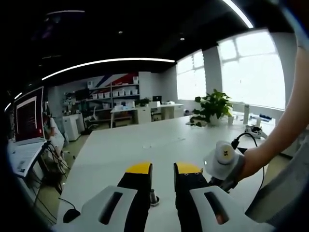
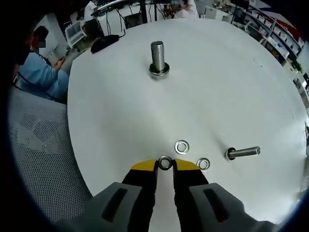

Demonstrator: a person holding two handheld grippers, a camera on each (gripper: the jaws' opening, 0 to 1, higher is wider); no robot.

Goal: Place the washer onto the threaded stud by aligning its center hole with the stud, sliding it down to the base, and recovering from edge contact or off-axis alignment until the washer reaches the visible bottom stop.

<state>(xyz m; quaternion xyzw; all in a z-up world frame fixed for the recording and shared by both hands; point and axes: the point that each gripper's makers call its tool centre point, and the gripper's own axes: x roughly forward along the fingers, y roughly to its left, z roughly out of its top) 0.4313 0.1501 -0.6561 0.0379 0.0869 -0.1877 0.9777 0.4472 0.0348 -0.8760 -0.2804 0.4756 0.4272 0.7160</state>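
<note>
Holding a washer (image 2: 165,163) between its yellow-tipped jaws, your right claw (image 2: 165,166) is hanging over the near part of the white counter (image 2: 120,111), clamped on the ring's edges so that the center hole is showing. Just beyond the tips, two more washers are lying flat on the counter: one (image 2: 182,146) slightly ahead and one (image 2: 203,164) just beside the right jaw. A loose bolt (image 2: 243,153) is lying on its side near them, toward the counter's right edge. Well apart from all this, toward the far edge, the threaded stud (image 2: 158,58) is standing upright on its base, nothing yet riding on its threads. A person in a blue top (image 2: 46,77) is sitting past the counter's left edge.

Your left claw (image 1: 162,169) is pointing across the counter (image 1: 145,145) with its jaws standing apart and gripping nothing; a small metal part (image 1: 153,197), too dim to name, is resting on the counter between them. Your other hand's device (image 1: 223,162) is coming in from the right, and a potted plant (image 1: 212,107) is sitting near the far edge.
</note>
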